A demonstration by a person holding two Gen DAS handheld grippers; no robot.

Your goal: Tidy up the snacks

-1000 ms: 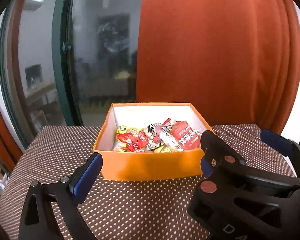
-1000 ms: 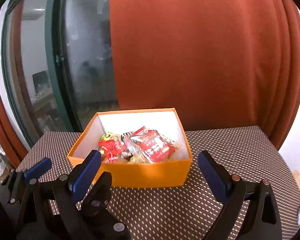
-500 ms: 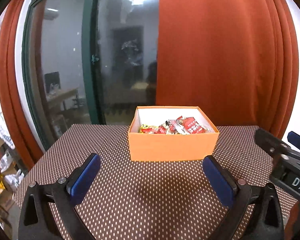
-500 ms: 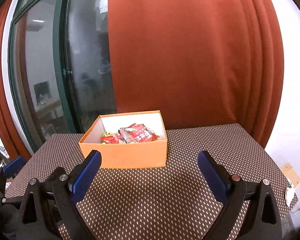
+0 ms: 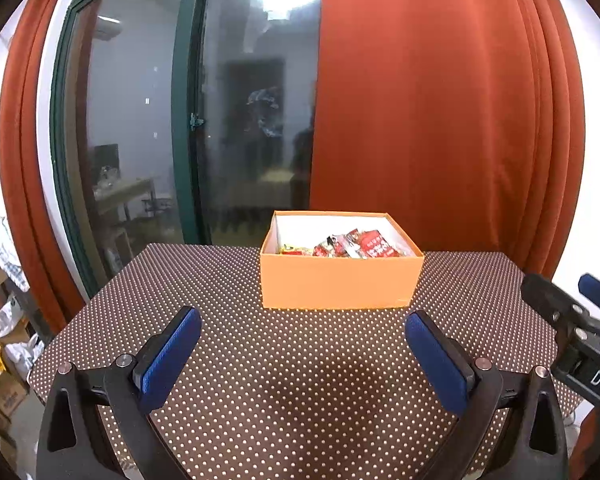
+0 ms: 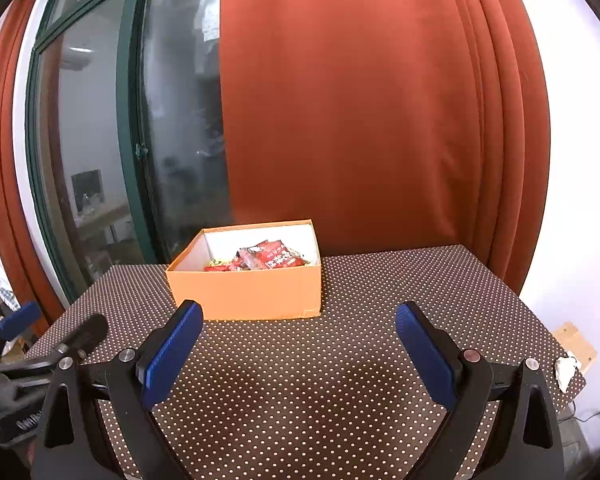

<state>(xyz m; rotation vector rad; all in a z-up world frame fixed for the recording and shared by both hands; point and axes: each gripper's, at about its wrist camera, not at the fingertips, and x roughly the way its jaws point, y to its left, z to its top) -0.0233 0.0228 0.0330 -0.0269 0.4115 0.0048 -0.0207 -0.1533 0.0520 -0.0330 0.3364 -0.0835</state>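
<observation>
From the left wrist camera, an orange box (image 5: 342, 280) sits toward the far edge of a brown polka-dot table (image 5: 300, 380), in front of a rust-red curtain (image 5: 440, 100) and a green-framed glass door (image 5: 180, 120); red and yellow snack packets (image 5: 352, 245) lie heaped inside the box; the left gripper (image 5: 300, 356) hovers on the near side of the box, well apart from it, its blue-padded fingers (image 5: 168, 360) spread wide with nothing between them; the right gripper (image 5: 572, 304) juts in at the far right of the box, its fingers parted

From the right wrist camera, the same box (image 6: 248, 292) stands left of centre, snack packets (image 6: 264, 260) inside; the right gripper (image 6: 300, 348) hangs short of the box, its blue pads (image 6: 424, 352) wide apart and empty; the left gripper (image 6: 52, 326) shows to the left of the box, above the table's edge, likewise parted
</observation>
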